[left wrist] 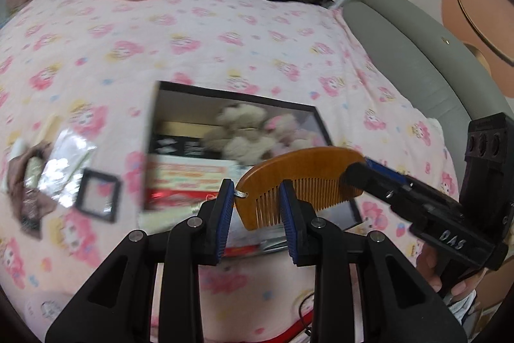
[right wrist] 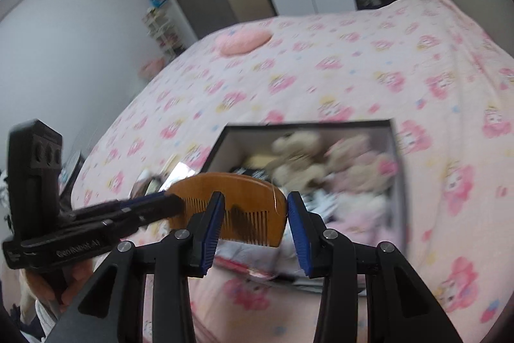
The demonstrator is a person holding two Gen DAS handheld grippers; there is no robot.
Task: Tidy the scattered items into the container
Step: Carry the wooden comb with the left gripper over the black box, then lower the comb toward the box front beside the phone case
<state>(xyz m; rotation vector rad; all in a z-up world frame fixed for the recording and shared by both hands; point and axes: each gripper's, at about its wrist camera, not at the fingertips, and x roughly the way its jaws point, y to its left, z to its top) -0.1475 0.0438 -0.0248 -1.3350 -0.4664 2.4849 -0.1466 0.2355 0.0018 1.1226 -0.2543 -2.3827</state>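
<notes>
— Where are we seeing the wooden comb [left wrist: 298,169]?

— We're seeing it teeth-down between our two claws, in front of the near part of the black box [left wrist: 241,97], which is lying open on the pink bedspread [left wrist: 225,37].

— Is the left gripper [left wrist: 257,204] clamping it?

— We're finding that hard to settle. In its own camera its blue pads are standing apart, with the comb's corded end showing between them. From the right wrist, its tips are overlapping that end of the comb. We cannot tell.

— And the right gripper [right wrist: 257,198]?

— It's the same puzzle. Its pads are showing a gap in its own view, but from the left wrist its tip is covering the comb's other end. Again, we cannot tell.

— What is lying in the box?

— We're making out blurred plush toys [left wrist: 244,130] and some printed packets.
</notes>
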